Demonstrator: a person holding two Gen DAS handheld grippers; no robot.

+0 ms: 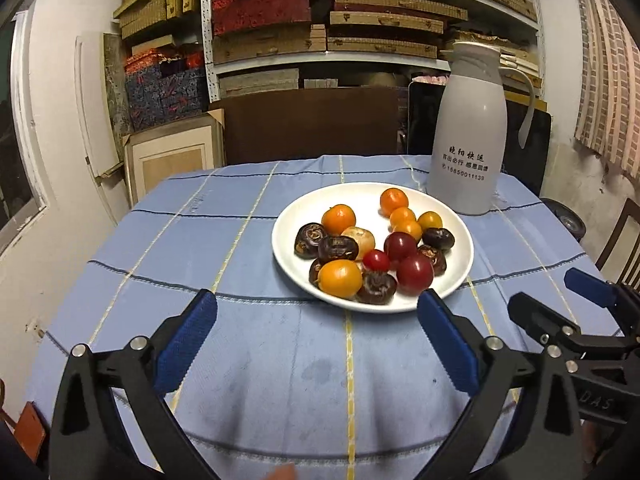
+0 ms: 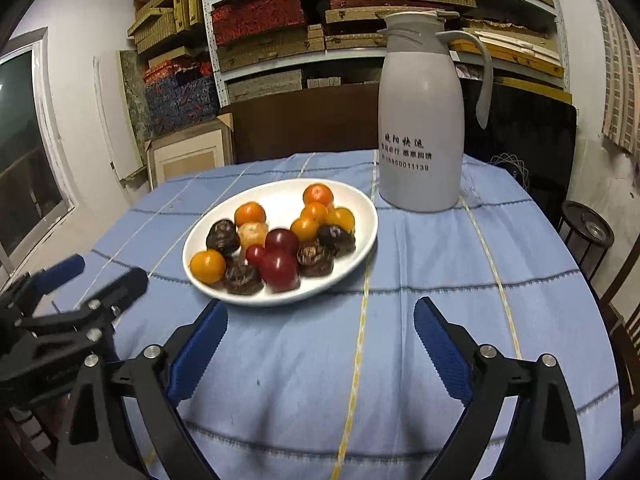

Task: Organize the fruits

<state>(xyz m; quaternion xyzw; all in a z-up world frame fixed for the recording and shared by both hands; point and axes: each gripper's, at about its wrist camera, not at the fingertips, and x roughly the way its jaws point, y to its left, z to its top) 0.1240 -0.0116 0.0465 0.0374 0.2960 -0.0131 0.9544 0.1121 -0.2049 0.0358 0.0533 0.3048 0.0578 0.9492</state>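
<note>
A white plate (image 1: 454, 226) on the blue checked tablecloth (image 1: 248, 360) holds several orange fruits (image 1: 339, 219), red fruits (image 1: 415, 274) and dark brown water chestnuts (image 1: 338, 249). My left gripper (image 1: 318, 312) is open and empty, just in front of the plate. My right gripper (image 2: 320, 318) is open and empty, in front of the plate (image 2: 360, 204) and a little to its right. The right gripper shows at the right of the left wrist view (image 1: 556, 296); the left gripper shows at the left of the right wrist view (image 2: 100, 272).
A tall grey thermos jug (image 1: 468, 128) with a handle stands behind the plate at the right; it also shows in the right wrist view (image 2: 420, 120). Shelves with stacked boxes (image 1: 320, 20) fill the back wall. A chair (image 1: 620, 240) stands at the right table edge.
</note>
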